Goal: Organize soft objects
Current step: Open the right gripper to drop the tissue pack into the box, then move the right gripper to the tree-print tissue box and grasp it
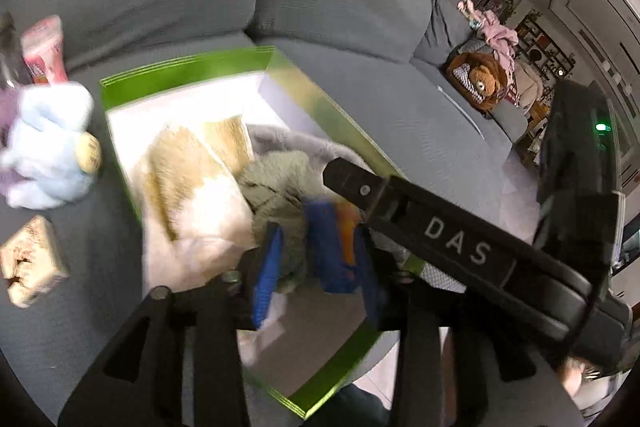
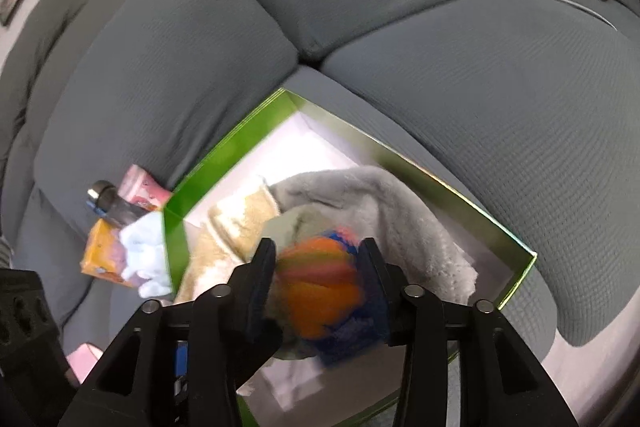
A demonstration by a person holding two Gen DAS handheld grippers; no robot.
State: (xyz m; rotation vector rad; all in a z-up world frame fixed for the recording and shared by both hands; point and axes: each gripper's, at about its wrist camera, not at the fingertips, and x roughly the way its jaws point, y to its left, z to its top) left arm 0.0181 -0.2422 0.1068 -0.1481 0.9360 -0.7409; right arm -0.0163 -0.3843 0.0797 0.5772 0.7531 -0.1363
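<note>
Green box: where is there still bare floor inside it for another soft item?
The green box has bare white floor along its far wall, beyond the grey fleece and beige towel. The near half is crowded with fabric and the orange-blue ball.

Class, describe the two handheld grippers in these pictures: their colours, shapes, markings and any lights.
The left gripper has black angular plastic arms with silver pivot bolts and blue ribbed finger pads. The right gripper has the same black frame and bolts, with dark pads. Seen from the left wrist, its black body carries white letters "DAS" and a green light.
</note>
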